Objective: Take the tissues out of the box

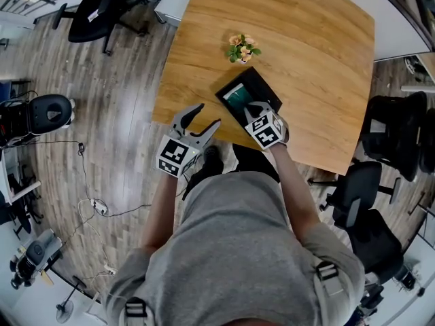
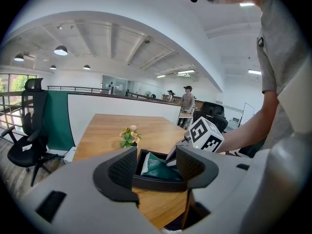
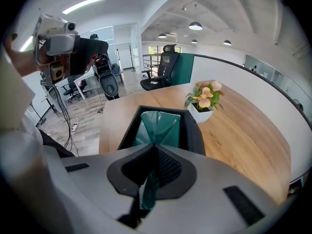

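The task looks barely begun: the right gripper's jaws are closed on a raised fold of the green tissues, perhaps a wrapped pack, with the rest lying in the black box. The left gripper hangs nearby, jaws open and empty. The box sits near the edge of a wooden tabletop beside a small flowerpot, in an open office with black chairs.
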`<state>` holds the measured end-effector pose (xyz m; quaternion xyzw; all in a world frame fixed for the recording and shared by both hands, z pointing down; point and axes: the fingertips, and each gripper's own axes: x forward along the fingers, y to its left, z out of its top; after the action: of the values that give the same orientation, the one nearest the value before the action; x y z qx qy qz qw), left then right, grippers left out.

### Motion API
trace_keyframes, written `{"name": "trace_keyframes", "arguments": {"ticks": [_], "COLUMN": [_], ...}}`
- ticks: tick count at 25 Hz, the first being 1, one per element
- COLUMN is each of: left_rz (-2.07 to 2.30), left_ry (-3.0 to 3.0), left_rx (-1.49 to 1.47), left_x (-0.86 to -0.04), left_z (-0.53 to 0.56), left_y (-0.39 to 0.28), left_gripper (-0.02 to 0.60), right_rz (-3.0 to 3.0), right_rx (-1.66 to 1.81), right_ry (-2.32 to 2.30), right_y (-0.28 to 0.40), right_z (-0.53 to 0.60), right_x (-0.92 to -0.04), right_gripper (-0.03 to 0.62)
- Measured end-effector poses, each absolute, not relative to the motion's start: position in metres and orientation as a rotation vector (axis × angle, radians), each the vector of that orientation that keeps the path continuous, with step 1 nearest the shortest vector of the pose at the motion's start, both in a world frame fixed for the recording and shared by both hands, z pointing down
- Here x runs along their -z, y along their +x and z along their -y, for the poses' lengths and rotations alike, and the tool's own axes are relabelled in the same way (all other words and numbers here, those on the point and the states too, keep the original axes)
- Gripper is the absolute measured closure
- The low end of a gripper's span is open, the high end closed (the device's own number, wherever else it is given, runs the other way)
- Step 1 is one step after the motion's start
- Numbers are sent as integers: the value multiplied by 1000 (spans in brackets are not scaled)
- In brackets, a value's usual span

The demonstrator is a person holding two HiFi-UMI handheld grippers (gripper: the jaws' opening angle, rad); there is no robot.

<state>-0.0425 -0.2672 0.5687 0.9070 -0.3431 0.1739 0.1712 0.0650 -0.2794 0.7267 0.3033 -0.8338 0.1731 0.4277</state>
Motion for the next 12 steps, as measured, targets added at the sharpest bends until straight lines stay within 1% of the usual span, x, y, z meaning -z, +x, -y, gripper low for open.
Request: {"name": "trace_keyframes", "arguments": {"ticks": [12], "left_rz": [934], "left_ry": [2631], "left_rx": [-477], "left_x": [-557], "left_z": [259], "left_y": [-38], "left_gripper": [318], "right_rz": [2102], "right_rx": [-423], "right_ry": [862], "right_y": [73], "right_z": [283], "right_x": [-703], "right_gripper": [580]}}
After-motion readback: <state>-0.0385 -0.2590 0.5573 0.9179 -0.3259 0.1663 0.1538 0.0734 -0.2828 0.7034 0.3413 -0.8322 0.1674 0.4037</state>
